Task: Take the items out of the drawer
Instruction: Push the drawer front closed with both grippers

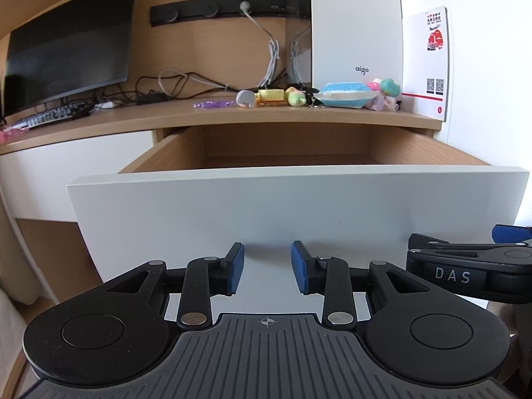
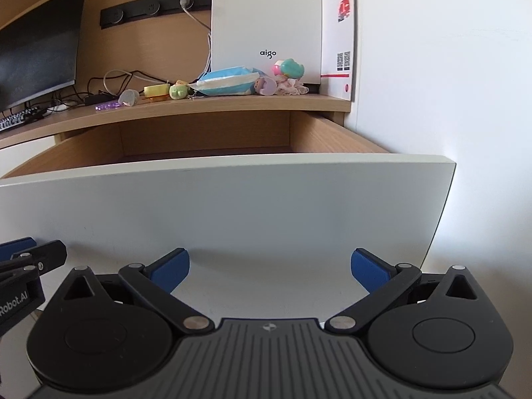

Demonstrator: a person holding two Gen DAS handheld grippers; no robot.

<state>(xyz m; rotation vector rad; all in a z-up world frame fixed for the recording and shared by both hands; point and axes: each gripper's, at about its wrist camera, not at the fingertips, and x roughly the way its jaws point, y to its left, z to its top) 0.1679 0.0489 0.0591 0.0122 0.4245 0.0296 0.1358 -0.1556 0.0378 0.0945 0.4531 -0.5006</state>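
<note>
I had the drawer point(image 1: 299, 206) pulled out under the desk edge, its white front panel facing both grippers. My left gripper point(image 1: 267, 267) stood partly open with nothing between its pads; my right gripper point(image 2: 270, 271) gaped wider, empty too. The toys and tissue pack point(image 2: 229, 81) sat on the desktop point(image 1: 199, 114) above.

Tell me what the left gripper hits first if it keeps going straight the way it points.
Most likely the white drawer front. The left gripper, jaws empty, points right at that panel, below its top edge. Depth is hard to judge, but nothing else lies between.
</note>
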